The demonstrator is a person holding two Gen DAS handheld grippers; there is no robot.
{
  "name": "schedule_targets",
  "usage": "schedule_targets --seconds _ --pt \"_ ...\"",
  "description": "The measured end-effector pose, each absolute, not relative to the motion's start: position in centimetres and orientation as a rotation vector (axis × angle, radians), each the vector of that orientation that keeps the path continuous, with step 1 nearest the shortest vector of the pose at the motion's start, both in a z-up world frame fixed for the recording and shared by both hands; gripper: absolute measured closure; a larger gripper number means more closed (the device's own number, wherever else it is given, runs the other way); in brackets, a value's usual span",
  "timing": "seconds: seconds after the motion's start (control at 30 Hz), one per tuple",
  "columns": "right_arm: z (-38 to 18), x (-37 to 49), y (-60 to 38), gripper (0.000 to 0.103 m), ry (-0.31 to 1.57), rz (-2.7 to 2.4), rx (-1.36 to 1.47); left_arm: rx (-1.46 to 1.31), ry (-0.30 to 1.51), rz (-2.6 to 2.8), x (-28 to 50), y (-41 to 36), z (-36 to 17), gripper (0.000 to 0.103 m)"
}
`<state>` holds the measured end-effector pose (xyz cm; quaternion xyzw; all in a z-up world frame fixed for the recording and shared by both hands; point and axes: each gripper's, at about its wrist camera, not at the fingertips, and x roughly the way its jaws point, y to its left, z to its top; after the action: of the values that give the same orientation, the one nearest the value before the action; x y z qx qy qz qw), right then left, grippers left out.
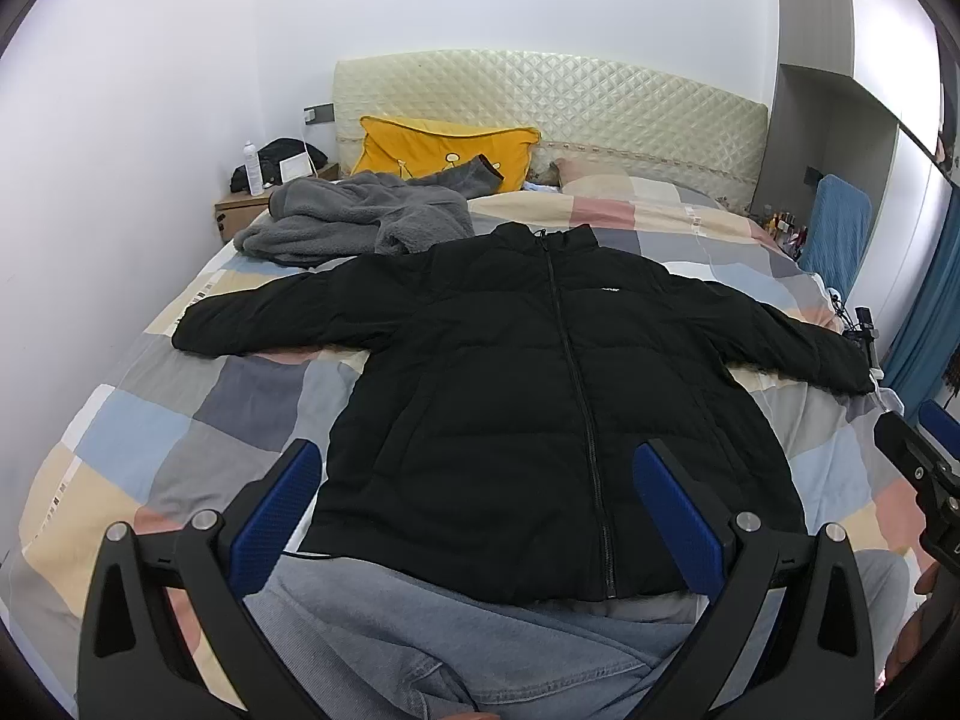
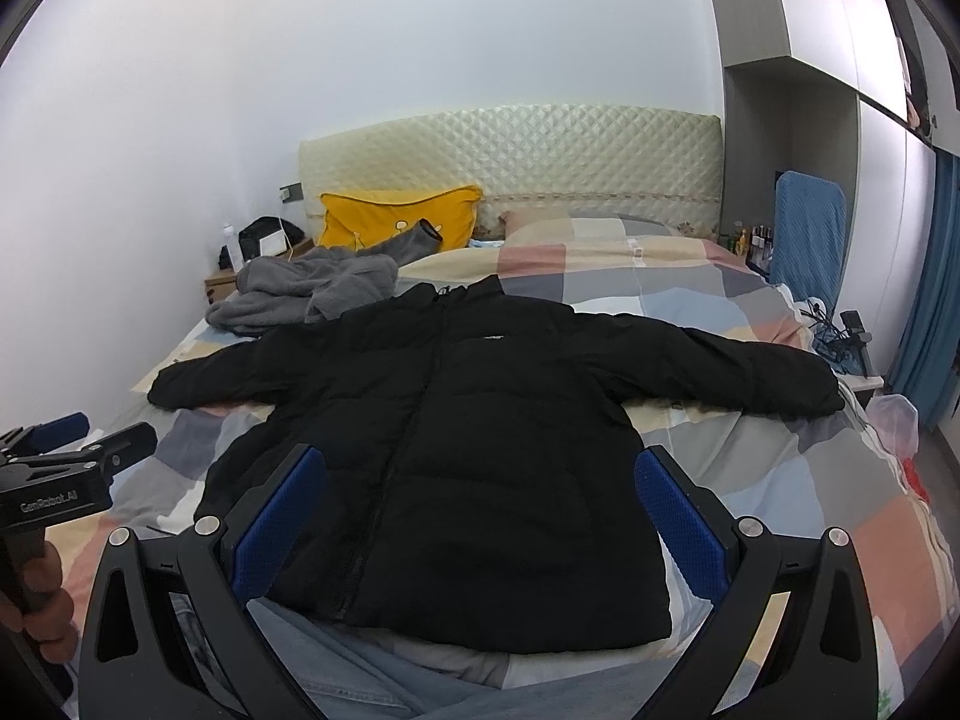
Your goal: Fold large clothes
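Now a black jacket (image 1: pixel 540 396) is laid flat on the checked bed cover (image 1: pixel 180 420), zipped up, with both sleeves spread out left and right. Both the left gripper (image 1: pixel 480 516) and the right gripper (image 2: pixel 480 516) are held wide apart near its bottom edge, with nothing gripped. A grey fleece (image 1: pixel 354 222) is piled at the far left, by a yellow pillow (image 1: pixel 444 150)

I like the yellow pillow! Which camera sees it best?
The left wrist view: the yellow pillow looks bigger and sharper there, though a grey sleeve covers part. The right wrist view shows it smaller, with that sleeve across it too.
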<state>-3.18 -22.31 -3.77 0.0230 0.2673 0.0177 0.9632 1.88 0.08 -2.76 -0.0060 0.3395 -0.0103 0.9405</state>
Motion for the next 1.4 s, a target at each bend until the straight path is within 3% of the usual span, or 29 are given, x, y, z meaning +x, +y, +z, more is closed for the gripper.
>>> schedule_targets --seconds 1.03,1.4 --pt "-2.0 -2.1 -22.0 0.0 0.511 0.067 0.038 -0.028 0.672 -0.033 2.3 -0.3 -1.4 0.0" --pt "2.3 0.9 -25.3 0.0 0.455 -0.013 0.028 -0.04 0.58 -0.089 5.6 -3.2 2.3 0.0"
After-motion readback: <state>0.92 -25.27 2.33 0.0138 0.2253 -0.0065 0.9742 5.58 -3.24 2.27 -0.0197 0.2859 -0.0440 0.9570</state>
